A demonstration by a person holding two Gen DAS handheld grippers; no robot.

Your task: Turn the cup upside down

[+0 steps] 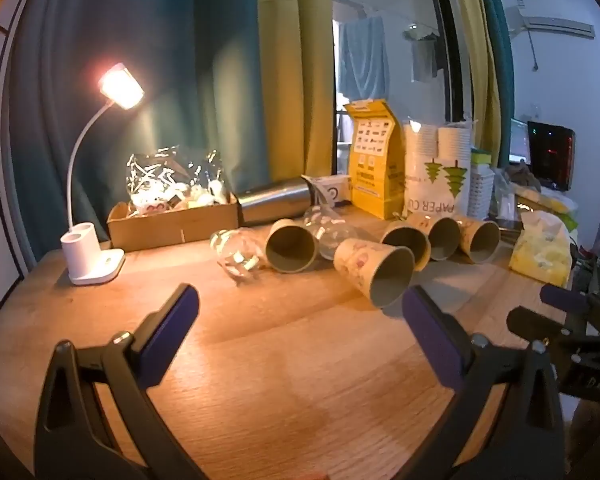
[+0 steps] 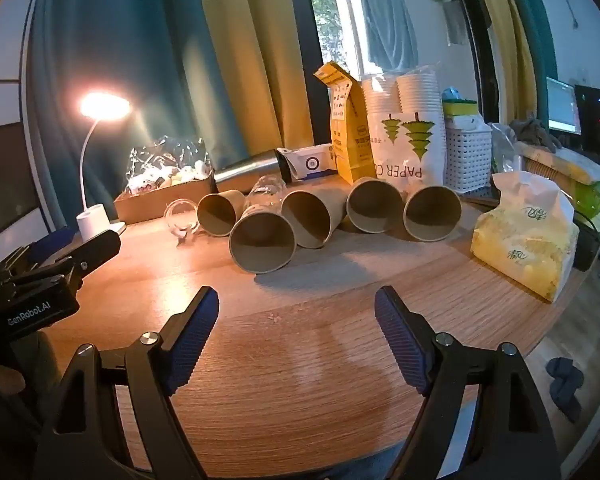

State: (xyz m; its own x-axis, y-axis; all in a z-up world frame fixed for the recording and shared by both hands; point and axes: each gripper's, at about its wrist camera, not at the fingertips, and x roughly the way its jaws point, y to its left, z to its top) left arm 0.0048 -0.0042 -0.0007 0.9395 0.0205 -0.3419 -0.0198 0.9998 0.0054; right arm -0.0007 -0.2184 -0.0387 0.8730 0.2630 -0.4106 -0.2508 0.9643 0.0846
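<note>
Several brown paper cups lie on their sides on the wooden table (image 1: 284,360), mouths toward me. The nearest cup (image 1: 374,272) lies just beyond my left gripper's right fingertip; in the right wrist view the same cup (image 2: 262,240) is the closest one. Two clear glass cups (image 1: 238,252) also lie tipped among them. My left gripper (image 1: 300,308) is open and empty above the table. My right gripper (image 2: 296,312) is open and empty, a short way in front of the nearest cup. The right gripper also shows at the right edge of the left wrist view (image 1: 572,320).
A lit white desk lamp (image 1: 92,256) stands at the left. A cardboard box (image 1: 172,224) of wrapped items, a steel bottle (image 1: 276,202), a yellow bag (image 1: 374,164) and a pack of paper cups (image 1: 436,168) line the back. A yellow tissue pack (image 2: 524,240) lies at the right.
</note>
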